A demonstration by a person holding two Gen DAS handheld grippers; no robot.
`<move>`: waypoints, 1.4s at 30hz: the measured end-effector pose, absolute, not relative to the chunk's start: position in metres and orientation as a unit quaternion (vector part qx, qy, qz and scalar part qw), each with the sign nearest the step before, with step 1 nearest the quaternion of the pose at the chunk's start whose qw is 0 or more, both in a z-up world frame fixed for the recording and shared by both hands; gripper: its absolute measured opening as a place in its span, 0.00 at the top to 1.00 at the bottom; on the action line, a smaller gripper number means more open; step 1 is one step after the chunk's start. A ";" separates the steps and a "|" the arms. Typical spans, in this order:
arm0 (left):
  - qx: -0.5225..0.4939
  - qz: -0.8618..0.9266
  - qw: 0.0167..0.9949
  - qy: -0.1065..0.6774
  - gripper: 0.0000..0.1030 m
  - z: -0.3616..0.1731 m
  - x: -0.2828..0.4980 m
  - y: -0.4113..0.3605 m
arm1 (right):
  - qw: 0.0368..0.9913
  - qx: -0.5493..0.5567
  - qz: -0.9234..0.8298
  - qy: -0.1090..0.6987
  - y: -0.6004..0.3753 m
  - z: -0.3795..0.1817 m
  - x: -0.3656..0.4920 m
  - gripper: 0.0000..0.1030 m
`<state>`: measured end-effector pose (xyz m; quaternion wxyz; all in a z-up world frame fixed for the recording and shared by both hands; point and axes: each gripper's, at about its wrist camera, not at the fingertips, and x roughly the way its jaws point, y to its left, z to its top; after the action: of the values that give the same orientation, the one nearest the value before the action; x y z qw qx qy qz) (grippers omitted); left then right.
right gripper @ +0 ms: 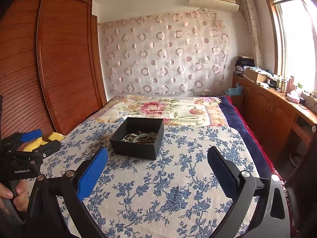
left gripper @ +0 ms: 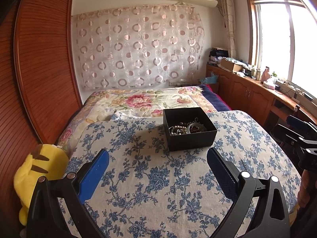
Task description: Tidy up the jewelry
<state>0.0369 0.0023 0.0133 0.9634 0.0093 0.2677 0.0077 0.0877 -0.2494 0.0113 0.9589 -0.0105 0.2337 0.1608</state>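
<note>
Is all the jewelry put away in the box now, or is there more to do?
Looks nearly finished. Done: beaded bracelets and chains lie piled inside the open black square box on the blue-flowered cloth; no loose pieces show on it. In hand: nothing, as the left gripper and right gripper both stand wide open and empty. Left: perhaps untangling the pile; no lid is visible.

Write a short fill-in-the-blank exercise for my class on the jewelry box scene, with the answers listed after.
1. The jewelry lies inside a ___ box.
2. The box stands on a cloth printed with ___ flowers.
3. Both the left tool and the right tool are ___.

Answers: black; blue; open
</note>
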 end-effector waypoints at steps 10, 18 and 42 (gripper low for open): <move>0.011 0.011 0.964 0.265 0.07 0.014 0.035 0.002 | 0.960 -0.013 0.153 0.234 -0.249 0.010 0.089 0.02; 0.010 0.012 0.965 0.261 0.07 0.017 0.032 0.001 | 0.960 -0.013 0.153 0.234 -0.249 0.010 0.090 0.02; 0.013 0.013 0.969 0.247 0.07 0.022 0.030 -0.006 | 0.960 -0.009 0.152 0.234 -0.249 0.009 0.088 0.02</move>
<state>0.0296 -0.0064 0.0221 0.9688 0.0133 0.2471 0.0132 0.0881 -0.2488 0.0091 0.9601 -0.0090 0.2344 0.1524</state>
